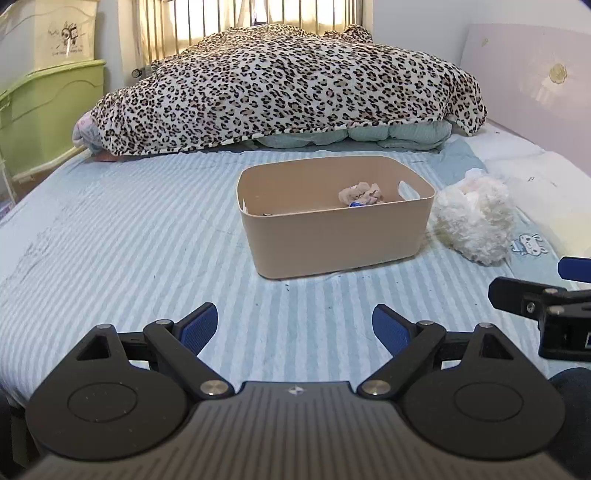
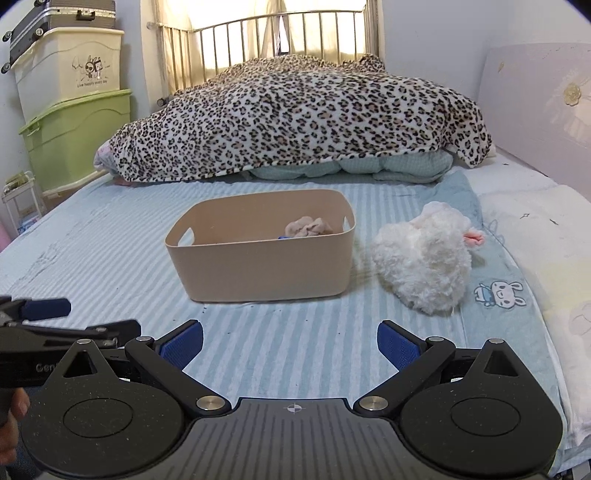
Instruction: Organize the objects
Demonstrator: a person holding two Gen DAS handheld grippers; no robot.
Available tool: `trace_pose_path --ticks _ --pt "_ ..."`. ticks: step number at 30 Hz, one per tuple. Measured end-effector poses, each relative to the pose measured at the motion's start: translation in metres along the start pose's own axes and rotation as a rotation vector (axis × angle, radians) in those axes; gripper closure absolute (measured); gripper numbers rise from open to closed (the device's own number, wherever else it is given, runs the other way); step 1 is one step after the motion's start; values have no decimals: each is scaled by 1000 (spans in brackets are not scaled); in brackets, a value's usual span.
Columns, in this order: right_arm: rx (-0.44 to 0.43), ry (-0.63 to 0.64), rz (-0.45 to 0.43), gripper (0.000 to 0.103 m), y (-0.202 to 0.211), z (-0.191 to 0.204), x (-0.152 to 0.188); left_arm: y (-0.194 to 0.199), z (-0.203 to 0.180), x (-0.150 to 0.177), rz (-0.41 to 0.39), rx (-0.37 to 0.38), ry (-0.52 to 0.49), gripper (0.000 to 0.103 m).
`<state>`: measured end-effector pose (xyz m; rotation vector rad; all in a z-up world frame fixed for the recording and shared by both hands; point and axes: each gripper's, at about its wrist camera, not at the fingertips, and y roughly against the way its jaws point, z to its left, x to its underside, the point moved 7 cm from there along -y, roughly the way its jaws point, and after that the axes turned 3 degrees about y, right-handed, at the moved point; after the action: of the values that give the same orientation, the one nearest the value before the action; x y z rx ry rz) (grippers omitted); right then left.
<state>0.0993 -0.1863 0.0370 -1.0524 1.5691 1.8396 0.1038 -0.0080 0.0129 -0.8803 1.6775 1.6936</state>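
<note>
Plush toy point(image 2: 421, 258), white, lies on the bed point(image 2: 110, 240) just right of the beige bin point(image 2: 258, 266), ahead and to the right of the wide open, empty right claw point(image 2: 290, 345), which I judge nearer than the also open, empty left claw point(image 1: 294, 328).

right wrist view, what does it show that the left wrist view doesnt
Only the right wrist view shows the silver suitcase on the stacked storage boxes, the plush's pink part, the bin's left handle slot and a bare hand on the left gripper.

Only the left wrist view shows the left gripper from behind, open over the striped sheet.

Both show the beige bin holding a crumpled cloth, the white plush toy beside it on the right, the leopard blanket, and the right gripper, open.
</note>
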Motion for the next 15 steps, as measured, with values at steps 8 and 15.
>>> trace_pose_path --ticks 8,15 --pt "-17 -12 -23 1 17 1 5 26 -8 -1 -52 20 -8 12" --pt "-24 -24 -32 1 31 -2 7 45 -16 -2 -91 28 -13 10"
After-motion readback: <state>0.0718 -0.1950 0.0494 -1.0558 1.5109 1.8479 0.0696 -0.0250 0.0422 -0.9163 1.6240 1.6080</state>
